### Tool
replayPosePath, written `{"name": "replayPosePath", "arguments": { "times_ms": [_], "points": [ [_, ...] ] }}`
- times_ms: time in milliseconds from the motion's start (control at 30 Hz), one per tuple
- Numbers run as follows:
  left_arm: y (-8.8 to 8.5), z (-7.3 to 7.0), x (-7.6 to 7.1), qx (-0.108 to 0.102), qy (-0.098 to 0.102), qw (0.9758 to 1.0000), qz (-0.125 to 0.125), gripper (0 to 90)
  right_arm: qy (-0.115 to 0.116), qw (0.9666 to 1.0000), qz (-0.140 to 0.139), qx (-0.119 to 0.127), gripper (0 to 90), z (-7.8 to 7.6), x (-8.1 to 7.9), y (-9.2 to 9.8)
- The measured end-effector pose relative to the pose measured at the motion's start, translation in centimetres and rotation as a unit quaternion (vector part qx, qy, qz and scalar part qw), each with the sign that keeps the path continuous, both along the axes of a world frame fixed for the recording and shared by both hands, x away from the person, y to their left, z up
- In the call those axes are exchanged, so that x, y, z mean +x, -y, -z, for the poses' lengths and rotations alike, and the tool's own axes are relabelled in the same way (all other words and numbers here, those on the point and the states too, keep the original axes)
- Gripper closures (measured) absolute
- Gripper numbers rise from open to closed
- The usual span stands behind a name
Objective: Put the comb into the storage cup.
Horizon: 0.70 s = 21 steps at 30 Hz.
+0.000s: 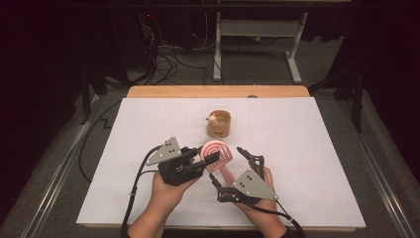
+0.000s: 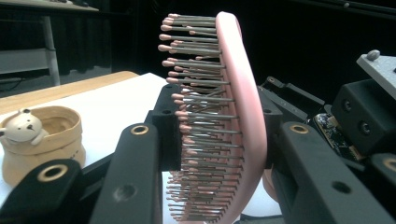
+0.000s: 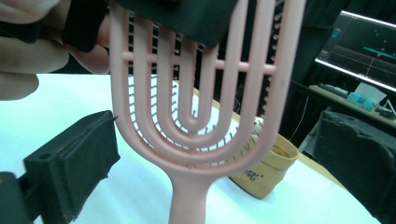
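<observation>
You have one pink hairbrush (image 1: pixel 218 151) on the job, its arched ribs counting five nested loops where the right gripper view looks at its back, and one tan cup (image 1: pixel 219 123) standing behind it with one small bear figure (image 1: pixel 212 119) perched on its rim. You are working with two grippers, the left gripper (image 1: pixel 208 158) and the right gripper (image 1: pixel 229 166), one in each of your two hands. Under it all you have one white sheet (image 1: pixel 307 148) on one wooden table (image 1: pixel 218 91).
</observation>
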<state>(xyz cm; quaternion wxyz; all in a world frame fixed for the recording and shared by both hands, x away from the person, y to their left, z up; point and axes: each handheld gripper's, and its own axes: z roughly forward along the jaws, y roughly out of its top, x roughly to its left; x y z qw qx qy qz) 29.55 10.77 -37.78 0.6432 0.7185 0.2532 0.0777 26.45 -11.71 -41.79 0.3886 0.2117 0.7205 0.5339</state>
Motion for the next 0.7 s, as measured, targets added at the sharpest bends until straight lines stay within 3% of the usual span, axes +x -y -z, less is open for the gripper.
{"name": "replayPosePath", "arguments": {
  "times_ms": [700],
  "points": [
    [-1.6, -0.4, 0.3, 0.003, 0.011, 0.9996, -0.027, 63.4, -0.035, 0.9993, 0.006, 0.011, 0.4, 0.4, 0.5, 1.5]
  ]
}}
